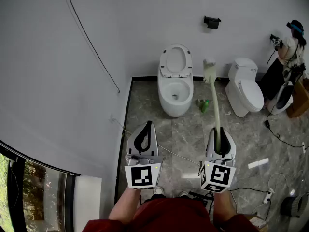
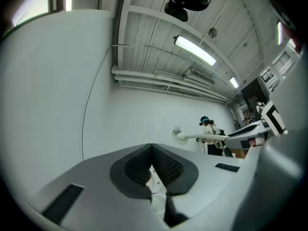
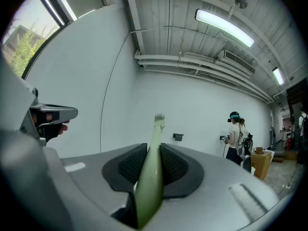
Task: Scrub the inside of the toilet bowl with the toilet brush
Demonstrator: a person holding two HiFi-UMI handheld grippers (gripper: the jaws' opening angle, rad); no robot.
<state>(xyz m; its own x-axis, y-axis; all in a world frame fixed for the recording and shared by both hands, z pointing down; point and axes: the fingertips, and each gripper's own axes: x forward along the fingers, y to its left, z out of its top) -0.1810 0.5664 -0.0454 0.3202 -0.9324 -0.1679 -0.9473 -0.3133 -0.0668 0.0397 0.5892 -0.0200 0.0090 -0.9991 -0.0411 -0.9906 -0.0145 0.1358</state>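
While the right gripper (image 1: pixel 219 140) clamps the brush (image 1: pixel 213 93) by its pale green handle, the bristle head points up and away from the person. It sits outside the bowl, between the open toilet (image 1: pixel 175 108) and a second, closed toilet (image 1: pixel 247 93). A green holder (image 1: pixel 203 105) sits on the floor (image 1: pixel 188 129) between them. The left gripper (image 1: pixel 148 127) hangs beside the right, jaws pressed together on nothing. A person (image 1: pixel 288 50) stands at the far wall (image 1: pixel 145 23).

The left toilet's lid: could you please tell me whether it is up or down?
Up. In the head view the lid stands raised behind the toilet bowl, whose inside shows open.
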